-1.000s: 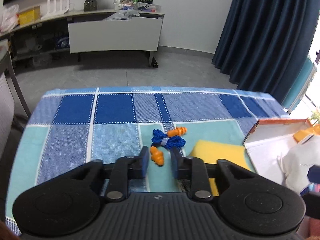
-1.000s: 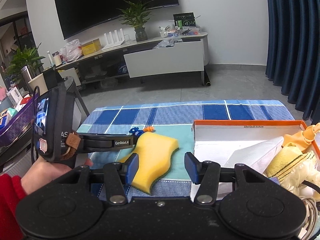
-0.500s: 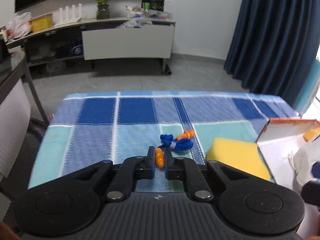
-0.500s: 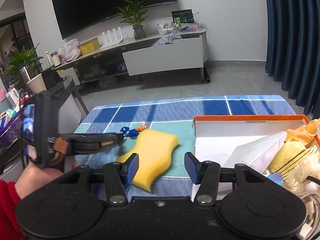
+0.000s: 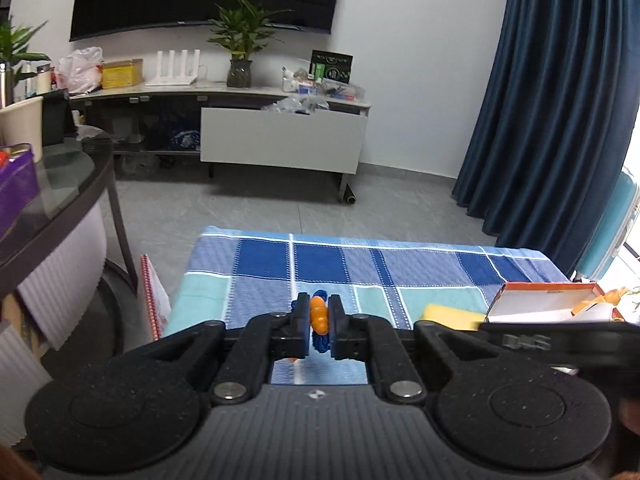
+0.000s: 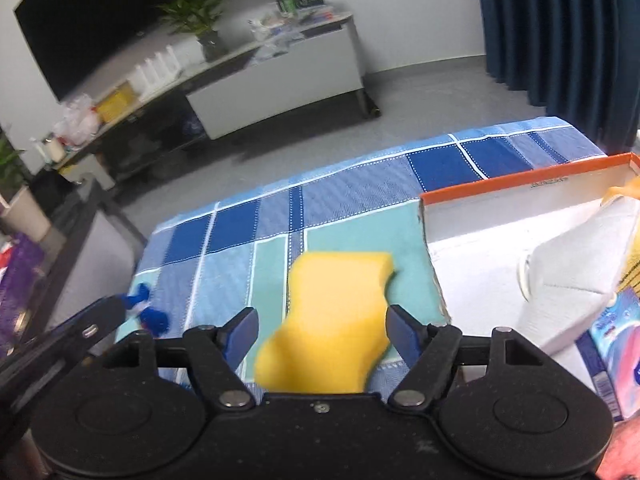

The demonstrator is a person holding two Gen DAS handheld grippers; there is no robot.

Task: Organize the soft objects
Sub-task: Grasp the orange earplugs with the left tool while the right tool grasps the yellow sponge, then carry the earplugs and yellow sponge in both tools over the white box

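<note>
My left gripper (image 5: pixel 319 325) is pinched tight on an orange earplug (image 5: pixel 318 318), which stands nearly upright between the pads, its blue cord (image 5: pixel 320 339) bunched just below and behind it, above the checked tablecloth (image 5: pixel 360 264). My right gripper (image 6: pixel 322 330) has just been opening and now stands at its widest, the yellow sponge (image 6: pixel 336 316) lying between the spread jaws with neither pad pressing it. The sponge rests flat on a teal square of the cloth, its long axis running from near me away toward the far right. Just right of it sits the orange-rimmed box (image 6: pixel 520 188), holding a white folded piece (image 6: pixel 568 268) among other soft things.
</note>
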